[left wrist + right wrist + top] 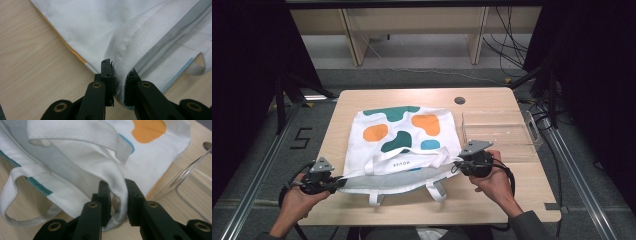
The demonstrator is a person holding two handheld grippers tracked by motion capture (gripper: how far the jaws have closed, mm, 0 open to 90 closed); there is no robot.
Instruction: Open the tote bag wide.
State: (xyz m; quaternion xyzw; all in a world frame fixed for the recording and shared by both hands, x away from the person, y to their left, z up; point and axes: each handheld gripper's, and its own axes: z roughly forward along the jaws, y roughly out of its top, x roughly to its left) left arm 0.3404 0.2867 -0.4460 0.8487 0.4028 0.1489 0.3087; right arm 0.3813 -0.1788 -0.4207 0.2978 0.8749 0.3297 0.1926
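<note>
A white tote bag (399, 142) with orange, teal and blue blobs lies flat on the wooden table, its mouth toward me. My left gripper (337, 183) is shut on the left corner of the bag's upper rim (120, 75), with the fabric pinched between the jaws. My right gripper (458, 165) is shut on the right corner of the same rim (117, 195). The rim is lifted a little between them, so the grey inside (387, 177) shows. Two white handles (438, 189) lie loose at the near edge.
A clear plastic tray (499, 131) stands on the table right of the bag, close to my right gripper. A round cable hole (459, 100) sits at the far edge. The table's near edge (427, 220) is close below the handles.
</note>
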